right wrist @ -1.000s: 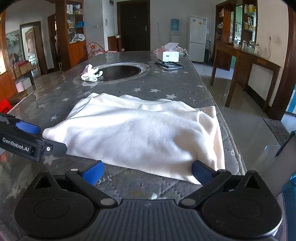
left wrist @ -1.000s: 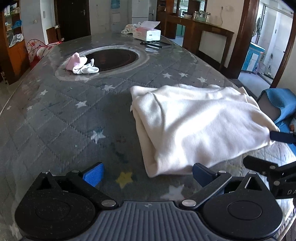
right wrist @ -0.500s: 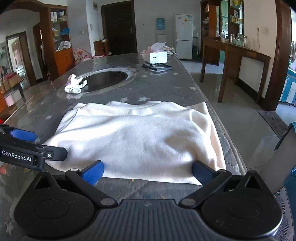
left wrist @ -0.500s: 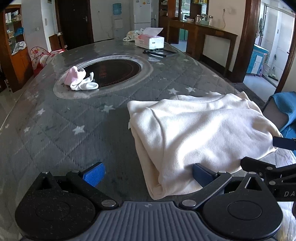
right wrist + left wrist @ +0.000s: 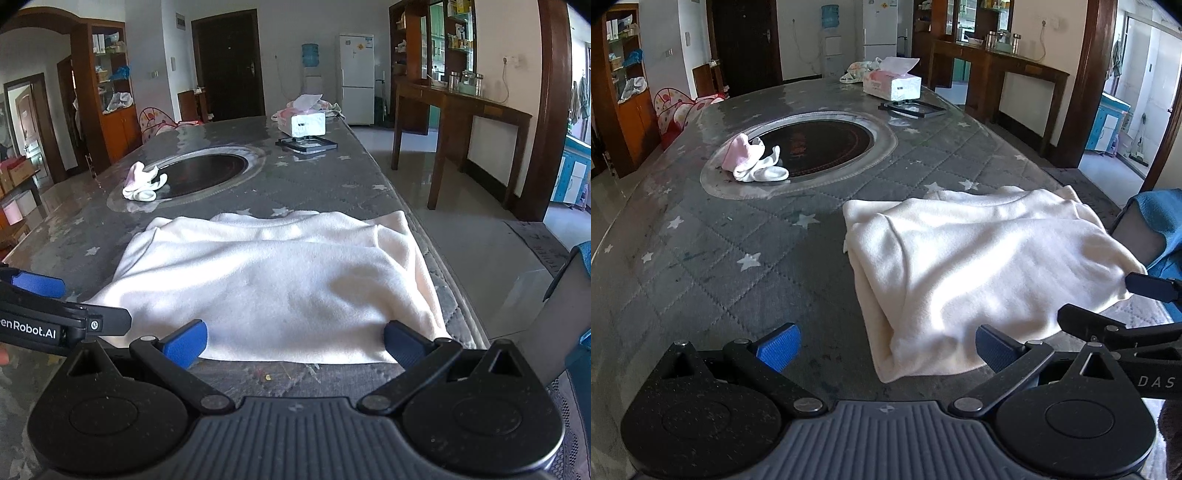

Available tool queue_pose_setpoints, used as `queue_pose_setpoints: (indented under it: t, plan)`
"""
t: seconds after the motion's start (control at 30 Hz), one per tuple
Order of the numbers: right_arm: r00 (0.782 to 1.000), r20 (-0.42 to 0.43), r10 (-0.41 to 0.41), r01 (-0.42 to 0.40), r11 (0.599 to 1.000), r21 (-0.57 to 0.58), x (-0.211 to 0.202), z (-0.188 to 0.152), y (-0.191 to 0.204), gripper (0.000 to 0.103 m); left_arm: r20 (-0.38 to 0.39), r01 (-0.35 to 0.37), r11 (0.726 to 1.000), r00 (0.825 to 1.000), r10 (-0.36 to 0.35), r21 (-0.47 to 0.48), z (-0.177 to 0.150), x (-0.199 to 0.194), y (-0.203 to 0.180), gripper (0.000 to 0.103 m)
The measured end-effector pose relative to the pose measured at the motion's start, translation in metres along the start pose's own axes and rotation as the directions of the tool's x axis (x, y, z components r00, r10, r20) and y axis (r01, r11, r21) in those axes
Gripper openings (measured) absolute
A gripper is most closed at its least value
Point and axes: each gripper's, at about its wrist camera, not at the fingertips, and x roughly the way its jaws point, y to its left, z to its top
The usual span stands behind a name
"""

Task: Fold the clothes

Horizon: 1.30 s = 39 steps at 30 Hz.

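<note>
The left gripper (image 5: pixel 884 345) is wide open and holds nothing. It sits low by the near left corner of the cream cloth (image 5: pixel 982 266). The folded cloth lies flat on the gray star bench (image 5: pixel 720 266). The right gripper (image 5: pixel 293 343) is wide open too, at the cloth's near edge. Small socks (image 5: pixel 755 162) lie far back.

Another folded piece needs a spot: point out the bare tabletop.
Bare quilted table lies left of the cream garment, between it and the socks by the round inset hob. The far end is crowded with a tissue box and black tray.
</note>
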Motion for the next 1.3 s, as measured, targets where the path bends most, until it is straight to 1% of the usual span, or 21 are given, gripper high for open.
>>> queue_pose_setpoints:
  t: [0.1, 0.23, 0.4, 0.53, 0.83, 1.3]
  plan:
    - [1.000, 0.007, 0.001, -0.001, 1.000, -0.010, -0.005, 0.001, 0.001, 0.103, 0.002, 0.002, 1.000, 1.000, -0.002, 0.003, -0.001, -0.005, -0.003, 0.103]
    - [1.000, 0.025, -0.018, 0.019, 1.000, -0.025, -0.012, 0.001, 0.002, 0.103, 0.003, -0.001, 1.000, 1.000, 0.001, 0.004, -0.004, -0.009, -0.006, 0.103]
    - [0.999, 0.032, -0.012, 0.012, 1.000, -0.006, -0.018, 0.000, 0.000, 0.103, 0.006, 0.000, 1.000, 1.000, 0.000, -0.001, -0.007, -0.016, -0.009, 0.103]
    - [0.999, 0.036, -0.021, 0.021, 1.000, 0.006, -0.022, -0.003, -0.002, 0.103, 0.009, 0.003, 1.000, 1.000, -0.003, 0.004, -0.010, -0.020, -0.013, 0.103]
    - [0.999, 0.024, -0.038, 0.038, 0.999, 0.001, -0.027, -0.007, 0.000, 0.103, 0.019, 0.009, 1.000, 1.000, -0.009, 0.016, -0.017, -0.029, -0.019, 0.103]
    - [0.998, 0.049, -0.038, 0.038, 0.999, 0.008, -0.043, -0.015, 0.004, 0.103, 0.049, 0.006, 1.000, 0.999, -0.006, 0.012, -0.027, -0.045, -0.020, 0.103]
